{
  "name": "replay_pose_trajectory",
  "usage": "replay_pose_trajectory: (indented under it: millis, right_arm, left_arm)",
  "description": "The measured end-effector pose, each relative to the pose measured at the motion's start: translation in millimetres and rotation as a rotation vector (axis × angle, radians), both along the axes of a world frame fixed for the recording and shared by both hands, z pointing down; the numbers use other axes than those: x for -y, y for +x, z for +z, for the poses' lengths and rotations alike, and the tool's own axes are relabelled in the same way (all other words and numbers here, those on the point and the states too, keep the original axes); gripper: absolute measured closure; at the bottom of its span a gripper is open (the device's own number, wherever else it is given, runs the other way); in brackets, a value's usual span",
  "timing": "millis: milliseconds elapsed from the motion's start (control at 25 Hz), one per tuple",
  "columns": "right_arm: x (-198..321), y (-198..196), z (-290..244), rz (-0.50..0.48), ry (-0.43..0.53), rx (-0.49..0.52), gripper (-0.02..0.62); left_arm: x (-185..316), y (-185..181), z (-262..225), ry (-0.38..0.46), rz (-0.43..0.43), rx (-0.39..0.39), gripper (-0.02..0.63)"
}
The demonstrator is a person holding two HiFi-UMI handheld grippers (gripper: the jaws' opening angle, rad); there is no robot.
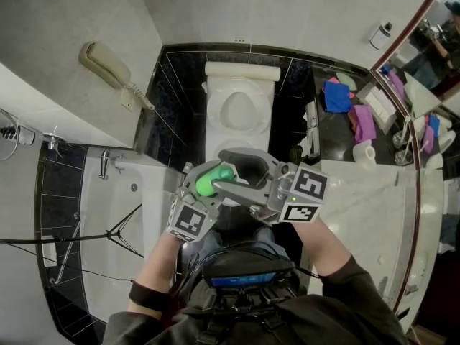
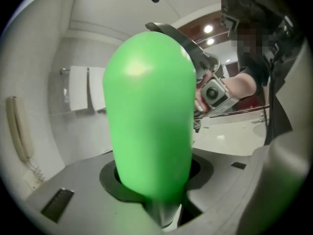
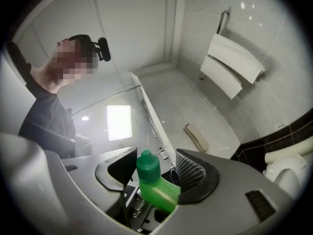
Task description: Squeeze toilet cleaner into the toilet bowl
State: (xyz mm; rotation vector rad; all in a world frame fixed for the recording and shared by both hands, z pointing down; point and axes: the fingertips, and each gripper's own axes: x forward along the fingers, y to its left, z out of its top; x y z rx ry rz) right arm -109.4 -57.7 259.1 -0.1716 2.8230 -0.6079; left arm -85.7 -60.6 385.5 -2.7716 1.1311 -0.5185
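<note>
One green plastic cleaner bottle (image 1: 213, 180) is clamped round its body by left gripper (image 2: 156, 177) over white toilet bowl (image 1: 223, 117) front edge. Right gripper (image 3: 156, 169) jaws stand apart round cap (image 3: 147, 163). Judged light, squeezable, slippery; best held mid-body.

Your bottle (image 2: 149, 111) is bright green all over, cap included. The left gripper (image 2: 156, 199) and right gripper (image 3: 155, 173) are both plain grey. One pad (image 3: 190, 169) on the right gripper shows a fine mesh pattern inside a black surround. Their cubes (image 1: 309, 191) carry black-and-white square markers. The toilet (image 1: 241, 110) is white, and the tiles (image 1: 287, 113) around it are black with pale grout lines. There is a blue cloth (image 1: 336, 96) and a purple cloth (image 1: 363, 121). The phone (image 1: 104, 65) is beige, and your sleeves (image 1: 338, 279) are dark.
</note>
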Motion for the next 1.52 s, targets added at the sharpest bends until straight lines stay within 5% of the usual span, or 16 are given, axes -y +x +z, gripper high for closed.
replay_pose_trajectory:
  millis: [120,360,680,880,1200,1520]
  right_arm:
    - [10,1,4,0.060,-0.110,-0.005,0.313]
    - [11,0,10,0.088,-0.242,-0.020,0.308]
    - [9,-4,20,0.110,-0.344,-0.034,0.328]
    - [12,-3,25,0.135,-0.343,-0.068,0.439]
    - [7,-1,23,0.123,-0.273,-0.056,0.449]
    - [3,6,17,0.071,-0.139,0.000,0.449]
  left_arm:
    - [19,-19,-4,0.060,-0.177,0.016,0.416]
    - [39,-42,-6,0.206,-0.375,0.131,0.416]
    - [43,-49,-1,0.246,-0.427,0.204,0.416]
    - [43,-50,3,0.243,-0.437,0.218,0.416]
    - [35,-38,4,0.184,-0.364,0.172,0.416]
    - [9,-8,26,-0.021,-0.047,0.082,0.416]
